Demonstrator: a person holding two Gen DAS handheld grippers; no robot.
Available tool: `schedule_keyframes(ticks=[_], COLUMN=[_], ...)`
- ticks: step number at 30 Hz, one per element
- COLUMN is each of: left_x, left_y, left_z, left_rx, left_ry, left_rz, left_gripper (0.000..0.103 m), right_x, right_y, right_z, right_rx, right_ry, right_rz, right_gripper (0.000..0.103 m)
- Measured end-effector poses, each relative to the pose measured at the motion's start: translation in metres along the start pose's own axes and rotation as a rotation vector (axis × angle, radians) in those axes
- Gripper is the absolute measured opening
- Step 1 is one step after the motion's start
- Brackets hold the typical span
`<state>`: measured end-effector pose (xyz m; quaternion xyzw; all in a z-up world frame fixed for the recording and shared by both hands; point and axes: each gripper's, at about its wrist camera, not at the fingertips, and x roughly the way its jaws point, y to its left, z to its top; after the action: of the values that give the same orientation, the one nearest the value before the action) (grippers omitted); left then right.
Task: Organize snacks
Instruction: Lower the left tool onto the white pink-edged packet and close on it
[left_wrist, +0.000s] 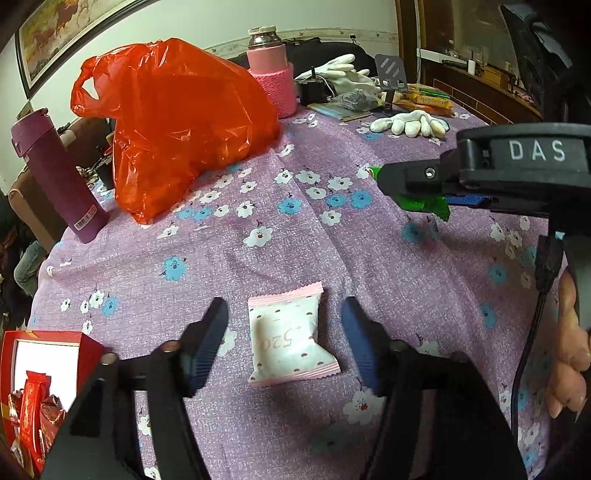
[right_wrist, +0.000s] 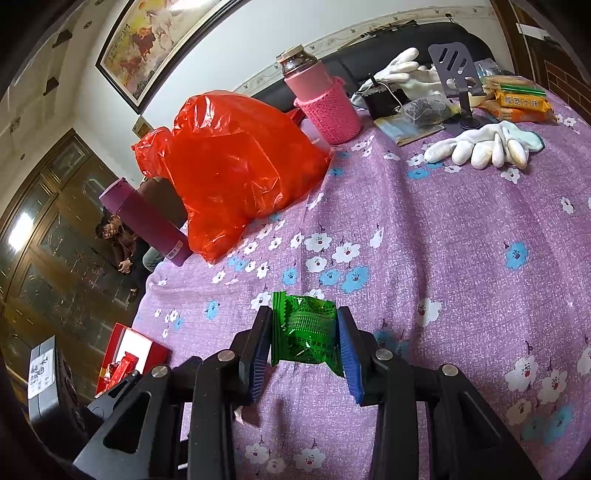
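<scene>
A white and pink snack packet (left_wrist: 290, 338) lies flat on the purple flowered tablecloth (left_wrist: 332, 240). My left gripper (left_wrist: 284, 328) is open, with one finger on each side of the packet and not touching it. My right gripper (right_wrist: 303, 332) is shut on a green snack packet (right_wrist: 304, 328) and holds it above the cloth; it also shows in the left wrist view (left_wrist: 413, 184) at the right, with the green packet (left_wrist: 428, 203) sticking out below it. A red box (left_wrist: 40, 373) with red snack packets inside stands at the table's left edge, also in the right wrist view (right_wrist: 129, 354).
A red plastic bag (left_wrist: 177, 129), a purple flask (left_wrist: 55, 177) and a pink-sleeved jar (left_wrist: 271, 70) stand at the back left. White gloves (left_wrist: 410, 123), a phone stand (left_wrist: 391, 74) and yellow biscuit packs (left_wrist: 428, 98) lie at the back right.
</scene>
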<state>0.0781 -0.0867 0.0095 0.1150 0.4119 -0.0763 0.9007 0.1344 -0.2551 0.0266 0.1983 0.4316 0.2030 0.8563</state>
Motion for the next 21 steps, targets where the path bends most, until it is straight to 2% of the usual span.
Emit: schedule_keyframes(ticks=[3,7,14,17,19,21], left_x=[0.008,0.024,0.027,0.025,0.024,0.023], left_y=[0.0,0.003,0.006,0.004,0.0,-0.005], left_z=[0.001,-0.004,-0.006,-0.007,-0.007,-0.007], left_rx=[-0.004,-0.006,-0.015,-0.003,0.017,0.051], left_ry=[0.022,0.087,0.047,0.025,0.02,0.014], left_rz=[0.019,0.046,0.039,-0.003,0.003,0.014], left_gripper=[0.078,0.079,0.079,0.058,0.051,0.038], right_x=[0.001,0.002,0.003,0.004,0.004,0.004], right_y=[0.0,-0.001,-0.001,-0.001,-0.001,-0.001], right_z=[0.0,-0.001,-0.001,-0.001,-0.001,-0.002], right_rx=[0.002,0.005,0.007,0.009,0.012,0.012], right_ry=[0.002,0.003,0.005,0.008,0.008,0.009], right_rz=[-0.001,-0.007,-0.013,-0.016,-0.017,-0.017], right_gripper=[0.037,0.038,0.038,0.038,0.038,0.038])
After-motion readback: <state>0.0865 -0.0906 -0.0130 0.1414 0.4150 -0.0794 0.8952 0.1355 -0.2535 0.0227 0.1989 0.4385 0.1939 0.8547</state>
